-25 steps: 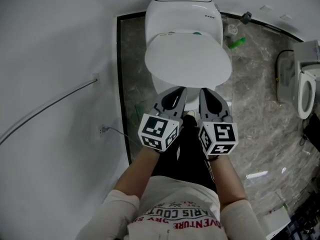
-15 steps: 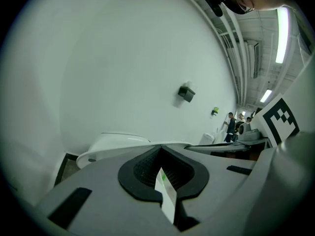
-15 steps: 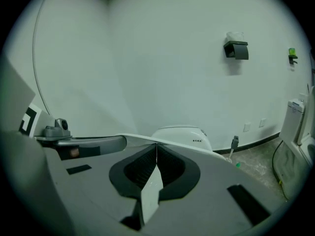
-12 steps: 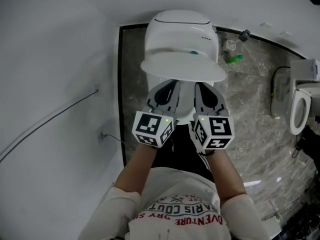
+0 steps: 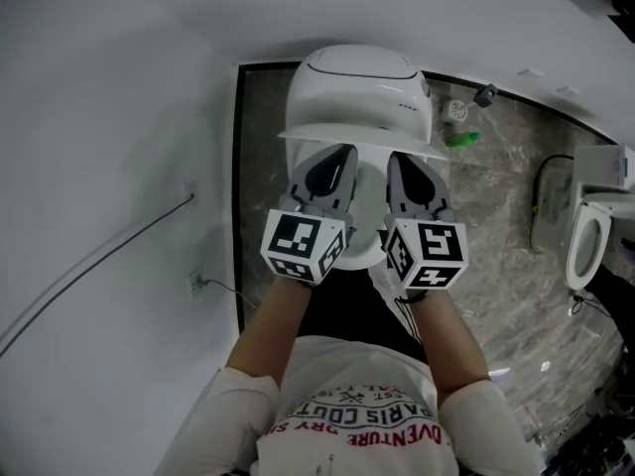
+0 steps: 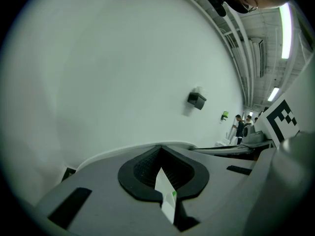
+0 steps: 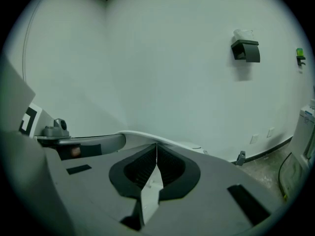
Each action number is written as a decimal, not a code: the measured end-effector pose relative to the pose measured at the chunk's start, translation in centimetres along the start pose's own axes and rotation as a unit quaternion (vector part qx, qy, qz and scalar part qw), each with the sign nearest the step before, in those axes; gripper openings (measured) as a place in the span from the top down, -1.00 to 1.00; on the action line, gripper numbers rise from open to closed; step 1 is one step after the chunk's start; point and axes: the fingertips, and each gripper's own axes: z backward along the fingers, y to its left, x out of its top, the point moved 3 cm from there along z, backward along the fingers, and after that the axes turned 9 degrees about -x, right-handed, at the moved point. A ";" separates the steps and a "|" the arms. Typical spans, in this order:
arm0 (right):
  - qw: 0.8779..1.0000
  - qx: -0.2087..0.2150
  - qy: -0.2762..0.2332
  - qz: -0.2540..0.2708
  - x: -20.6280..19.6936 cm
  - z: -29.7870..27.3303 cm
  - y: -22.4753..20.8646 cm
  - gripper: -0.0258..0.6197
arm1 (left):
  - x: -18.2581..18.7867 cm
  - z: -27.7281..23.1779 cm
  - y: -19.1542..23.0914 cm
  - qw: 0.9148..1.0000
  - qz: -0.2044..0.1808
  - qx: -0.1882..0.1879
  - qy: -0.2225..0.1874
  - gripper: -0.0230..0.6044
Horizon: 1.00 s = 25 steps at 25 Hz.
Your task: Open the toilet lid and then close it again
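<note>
Toilet lid (image 5: 362,135), one; closed claws (image 5: 334,159) (image 5: 406,161), two

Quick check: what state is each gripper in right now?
Left gripper: shut, nothing between the jaws, tips at the toilet lid.
Right gripper: shut, nothing between the jaws.

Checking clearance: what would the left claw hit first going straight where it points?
Likely the raised toilet lid, its white edge just past the left claw's tips; beyond is only white wall. Depth is unclear.
</note>
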 end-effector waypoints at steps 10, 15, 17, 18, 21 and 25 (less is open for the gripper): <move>1.000 -0.021 -0.001 -0.007 3.2 -5.7 -1.5 0.88 | 2.3 -4.9 4.5 1.000 -0.008 -0.005 0.025 0.91; 0.999 -0.035 0.003 -0.011 4.5 -8.5 -3.3 0.88 | 3.1 -7.9 6.5 0.999 -0.004 -0.006 0.038 0.91; 0.999 -0.042 0.003 -0.012 5.0 -9.5 -3.9 0.88 | 3.4 -8.7 7.5 0.999 -0.003 -0.004 0.040 0.91; 0.999 -0.046 0.003 -0.012 5.2 -9.9 -4.2 0.88 | 3.5 -8.9 8.1 0.999 -0.002 -0.001 0.041 0.91; 0.998 -0.059 0.000 -0.016 5.7 -11.0 -5.0 0.88 | 3.7 -9.4 9.9 0.999 0.001 0.006 0.041 0.91; 0.998 -0.067 0.002 -0.019 6.1 -11.9 -5.9 0.88 | 4.3 -10.2 10.5 0.999 -0.005 0.002 0.045 0.91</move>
